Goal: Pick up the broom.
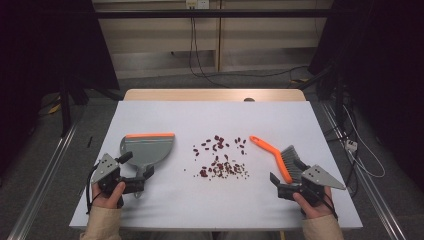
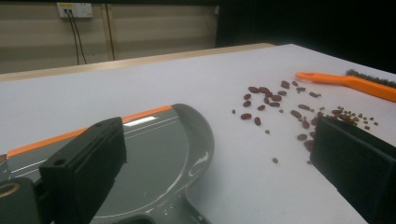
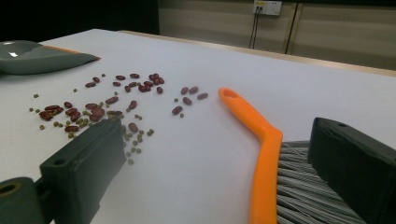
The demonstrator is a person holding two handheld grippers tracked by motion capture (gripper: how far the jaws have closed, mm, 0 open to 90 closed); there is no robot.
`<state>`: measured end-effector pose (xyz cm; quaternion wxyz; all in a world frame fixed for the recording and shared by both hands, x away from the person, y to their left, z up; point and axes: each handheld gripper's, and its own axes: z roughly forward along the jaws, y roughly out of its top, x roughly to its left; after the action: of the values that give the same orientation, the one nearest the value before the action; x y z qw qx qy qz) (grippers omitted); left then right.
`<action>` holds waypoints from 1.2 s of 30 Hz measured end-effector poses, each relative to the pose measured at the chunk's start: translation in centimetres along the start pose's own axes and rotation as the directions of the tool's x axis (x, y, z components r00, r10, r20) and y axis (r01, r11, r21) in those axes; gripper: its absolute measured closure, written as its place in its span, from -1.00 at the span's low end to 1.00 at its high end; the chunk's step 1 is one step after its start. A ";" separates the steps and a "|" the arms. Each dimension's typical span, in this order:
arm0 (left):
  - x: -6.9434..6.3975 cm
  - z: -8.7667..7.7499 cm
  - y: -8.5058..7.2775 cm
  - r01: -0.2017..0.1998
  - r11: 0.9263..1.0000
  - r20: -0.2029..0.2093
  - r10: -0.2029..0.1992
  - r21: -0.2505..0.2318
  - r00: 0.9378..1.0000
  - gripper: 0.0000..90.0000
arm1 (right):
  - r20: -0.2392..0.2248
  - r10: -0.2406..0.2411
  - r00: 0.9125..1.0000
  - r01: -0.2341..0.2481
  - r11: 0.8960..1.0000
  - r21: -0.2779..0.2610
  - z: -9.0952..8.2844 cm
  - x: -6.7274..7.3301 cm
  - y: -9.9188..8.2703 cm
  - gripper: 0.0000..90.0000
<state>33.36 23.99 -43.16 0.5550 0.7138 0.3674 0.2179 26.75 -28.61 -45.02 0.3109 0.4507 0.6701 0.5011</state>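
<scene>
Beans, dark red ones mixed with smaller green ones, lay scattered loose on the white bench between the dustpan on the left and the brush on the right. Judged by looks, they were light, hard and round enough to roll or skip if swept fast, so slow, short strokes would suit them.

The brush lay flat with its orange handle pointing away from the person and its grey bristles nearest the right tool. The handle looked like stiff, smooth plastic, probably light and a little slippery; the thick part beside the bristles seemed the best place to grip, since the thin far end would give poor control. The right tool stood released, its jaws wide apart on either side of that bristle end, pressing on nothing.

The dustpan was grey plastic with an orange lip on its far edge, likely light and apt to slide when pushed against. Its short handle faced the left tool, which was also released, jaws spread about the handle end without clamping it. The pan's tray held nothing; every bean was on the bench.
</scene>
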 end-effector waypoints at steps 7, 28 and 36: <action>0.0 0.0 0.0 -0.001 1.000 0.002 0.001 0.001 1.000 -0.92 | -0.017 -0.004 1.000 0.004 1.000 0.000 0.1 0.0 0.1 -0.92; 0.1 0.1 0.0 -0.003 1.000 0.003 0.003 0.003 1.000 -0.92 | -0.032 0.001 0.999 0.002 0.996 0.087 3.5 -1.3 2.8 -0.72; 0.1 0.1 -0.1 -0.004 1.000 0.005 0.004 0.008 1.000 -0.92 | -0.015 0.008 1.000 -0.006 0.991 0.136 5.3 -2.5 4.0 -0.72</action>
<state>33.43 24.03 -43.26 0.5524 0.7174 0.3654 0.2159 33.50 -28.44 -42.91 0.2723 0.4696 0.7035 0.4587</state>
